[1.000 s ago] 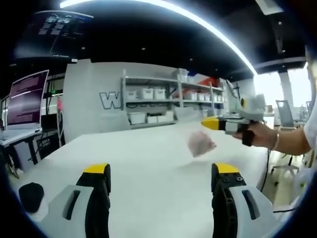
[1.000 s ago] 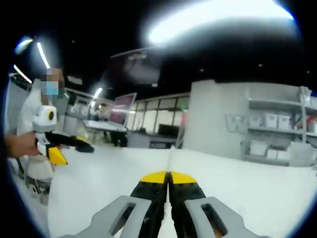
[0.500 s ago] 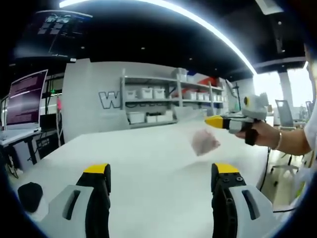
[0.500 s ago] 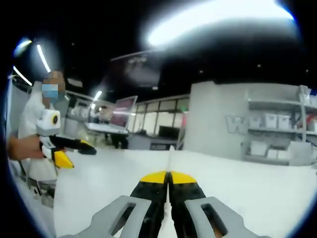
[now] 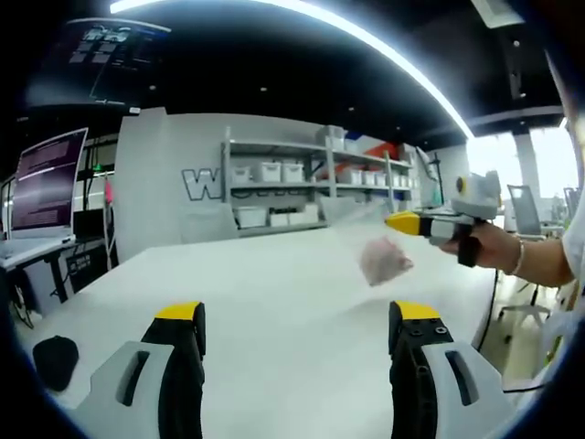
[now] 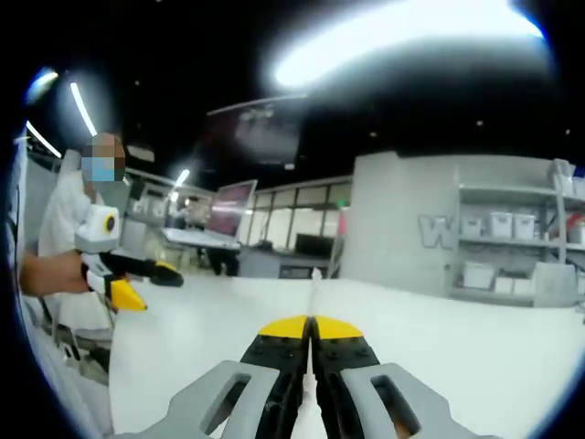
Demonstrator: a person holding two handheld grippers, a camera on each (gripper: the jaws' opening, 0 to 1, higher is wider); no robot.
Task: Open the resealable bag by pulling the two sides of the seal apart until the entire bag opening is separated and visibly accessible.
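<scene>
Bag (image 5: 384,259): clear, crinkly film (pinkish contents), pinched by right hand-held gripper (image 5: 395,221).

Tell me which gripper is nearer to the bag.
Right. The right gripper is shut on the bag, holding it up above the table. The left gripper is open, apart from it.

Grey-bodied, black-fingered, yellow-tipped left gripper (image 5: 297,322) and matching right gripper (image 6: 312,327), each carrying slotted grey housings; the person's hand (image 5: 483,248) wears a thin wrist bracelet, with a white short-sleeved top.
</scene>
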